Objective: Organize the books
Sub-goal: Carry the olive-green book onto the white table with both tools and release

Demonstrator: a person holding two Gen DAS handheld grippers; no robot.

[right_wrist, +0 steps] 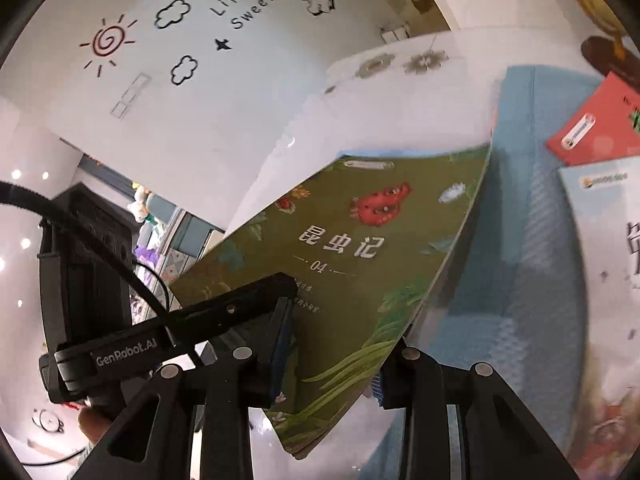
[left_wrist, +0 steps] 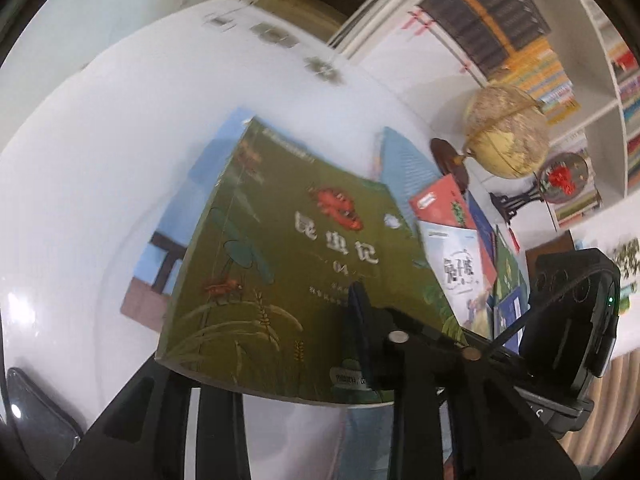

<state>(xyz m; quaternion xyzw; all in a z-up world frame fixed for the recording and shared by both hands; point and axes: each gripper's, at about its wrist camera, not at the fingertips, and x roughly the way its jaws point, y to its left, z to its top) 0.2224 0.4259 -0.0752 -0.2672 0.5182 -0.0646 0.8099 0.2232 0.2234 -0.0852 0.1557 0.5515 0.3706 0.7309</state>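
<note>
Between both grippers hangs the green insect-covered paperback book [right_wrist: 360, 248], right gripper [right_wrist: 332, 344] clamped on it, left gripper [left_wrist: 360, 344] loosening; scattered books [left_wrist: 452, 240] beyond remain unsorted

The thin green paperback book [left_wrist: 280, 248] is held tilted above the glossy white table [left_wrist: 80, 200], with overlapping books [left_wrist: 452, 248] spread to its right.

- Left wrist camera: mounted behind its gripper's fingers, angled down at the white table [left_wrist: 80, 184], very close to the green book [left_wrist: 288, 248]; globe [left_wrist: 506, 132] and bookshelf [left_wrist: 560, 60] at upper right.
- Right wrist camera: close over the same green book [right_wrist: 352, 256], facing a decorated wall [right_wrist: 192, 40].
- Shared: the green book, white table, blue mat [right_wrist: 520, 240], neighbouring books.
</note>
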